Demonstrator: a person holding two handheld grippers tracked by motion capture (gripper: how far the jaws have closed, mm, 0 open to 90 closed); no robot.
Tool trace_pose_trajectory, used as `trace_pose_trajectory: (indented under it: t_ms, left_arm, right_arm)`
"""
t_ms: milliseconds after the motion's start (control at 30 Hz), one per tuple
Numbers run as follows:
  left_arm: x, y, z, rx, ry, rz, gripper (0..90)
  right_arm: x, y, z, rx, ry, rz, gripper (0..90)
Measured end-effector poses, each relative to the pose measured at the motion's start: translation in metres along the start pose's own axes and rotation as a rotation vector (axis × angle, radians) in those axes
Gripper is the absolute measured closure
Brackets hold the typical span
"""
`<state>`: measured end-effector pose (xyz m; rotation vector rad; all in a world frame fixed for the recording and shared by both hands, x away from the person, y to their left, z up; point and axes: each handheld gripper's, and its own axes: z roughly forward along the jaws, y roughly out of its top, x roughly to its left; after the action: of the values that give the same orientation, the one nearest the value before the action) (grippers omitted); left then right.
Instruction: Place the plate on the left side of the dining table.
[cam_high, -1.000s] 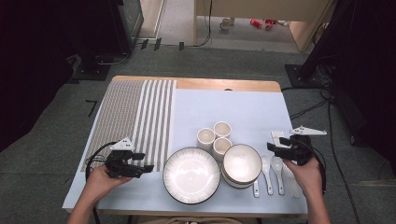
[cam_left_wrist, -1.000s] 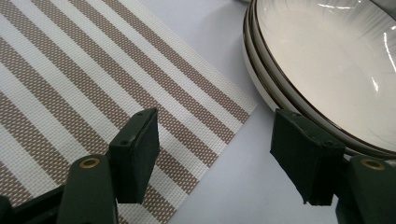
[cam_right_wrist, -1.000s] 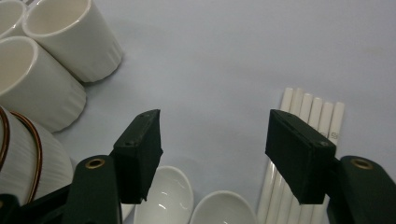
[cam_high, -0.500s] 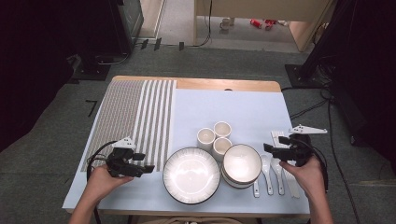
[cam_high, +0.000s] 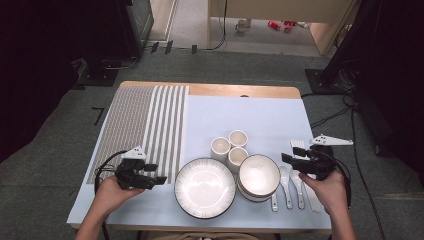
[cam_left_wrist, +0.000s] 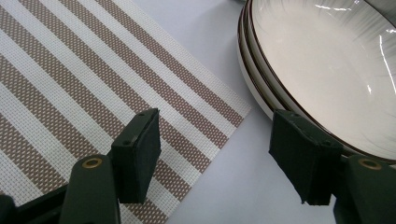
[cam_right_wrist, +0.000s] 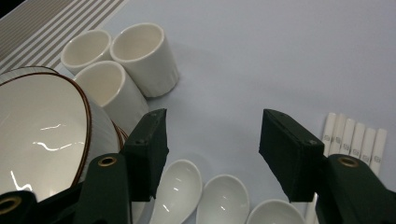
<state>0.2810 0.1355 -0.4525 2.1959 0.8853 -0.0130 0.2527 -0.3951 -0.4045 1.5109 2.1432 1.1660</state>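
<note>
Now we are holding the left gripper (cam_left_wrist: 215, 154) apart beside the plates (cam_left_wrist: 327, 70), the right gripper (cam_right_wrist: 212, 154), closing but empty, above the spoons (cam_right_wrist: 224, 200).

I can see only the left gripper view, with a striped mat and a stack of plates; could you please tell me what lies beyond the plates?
Observer: Three white cups stand in a cluster just behind the plates.
Operator: Thank you. Is anything to the right of the plates?
Observer: A stack of bowls sits close beside them on that side.
Operator: And where are the other tongs, please?
Observer: The right tongs hover over three white spoons, which lie to the right of the bowls. Their jaws have just been closing, with nothing between them.
</note>
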Motion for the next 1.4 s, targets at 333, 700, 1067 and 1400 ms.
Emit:
trace_pose_trajectory:
  t_ms: [333,700,1067,1400]
  left_arm:
    - [-0.005,0.004,0.003,0.005,0.018,0.012,35.9]
    - [-0.008,0.012,0.003,-0.013,0.000,0.020,41.5]
    - [-0.007,0.019,0.006,-0.021,-0.005,0.023,42.7]
    - [-0.006,0.023,0.009,-0.011,-0.014,0.023,46.8]
  right_arm:
    - [0.006,0.000,-0.007,-0.005,0.018,-0.011,41.9]
    - [0.018,0.003,-0.016,-0.030,0.013,-0.010,45.4]
    - [0.037,0.007,-0.021,-0.038,0.051,-0.072,49.0]
    - [0.049,0.007,-0.026,-0.046,0.070,-0.110,48.7]
